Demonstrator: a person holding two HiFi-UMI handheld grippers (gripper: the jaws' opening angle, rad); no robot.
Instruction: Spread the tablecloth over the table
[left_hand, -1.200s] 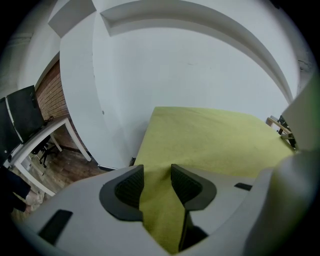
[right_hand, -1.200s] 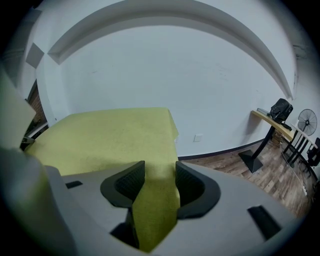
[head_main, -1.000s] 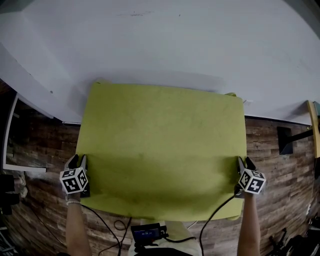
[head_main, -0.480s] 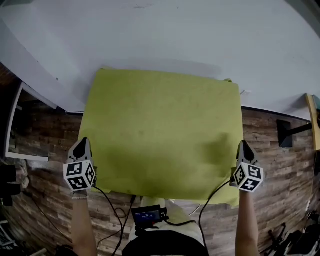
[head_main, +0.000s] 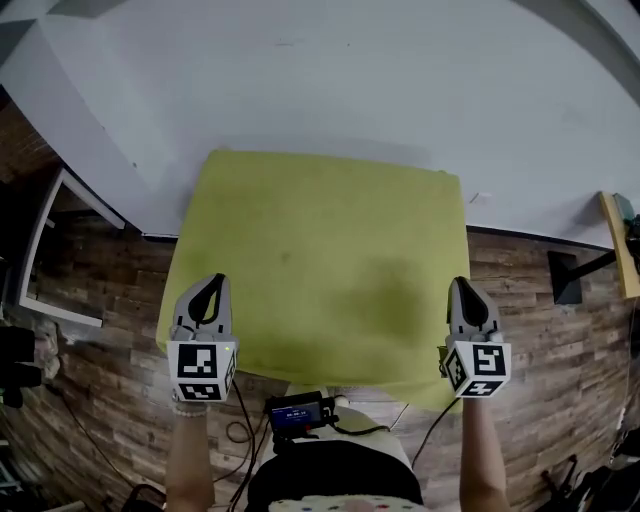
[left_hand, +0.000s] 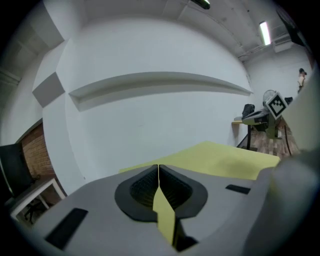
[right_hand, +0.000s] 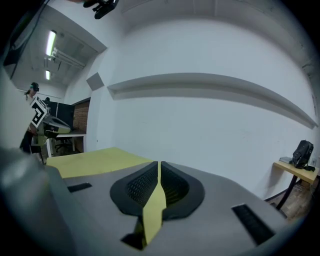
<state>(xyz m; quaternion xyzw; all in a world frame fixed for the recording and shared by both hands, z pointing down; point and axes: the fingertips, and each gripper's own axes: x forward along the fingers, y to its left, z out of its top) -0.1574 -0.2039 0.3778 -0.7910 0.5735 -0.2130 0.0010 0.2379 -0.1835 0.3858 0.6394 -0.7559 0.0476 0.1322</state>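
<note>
The yellow-green tablecloth (head_main: 320, 260) lies stretched out as one broad square sheet, its far edge close against the foot of the white wall (head_main: 340, 80) and its near edge on the side away from the wall, toward the person. The table itself is hidden under the sheet.

The left gripper (head_main: 211, 285) has its jaws pressed together on the cloth's left edge, at the end farthest from the wall. Its own view shows a thin fold of yellow fabric pinched between the ribbed pads. The right gripper (head_main: 466, 287) does the same on the right edge; its jaws have just been closing, and a strip of the cloth is nipped between them. Both point toward the wall, well apart from each other, one at each side of the sheet.

Holding the two sides this way keeps the fabric taut across its width, so it can be carried as a flat panel and not bunch up. The near edge looks raised off the surface, with a loose corner drooping by the right gripper. This reads as the lift-and-pull step of spreading: the far end is placed by the wall, and the near end awaits drawing out and lowering.
</note>
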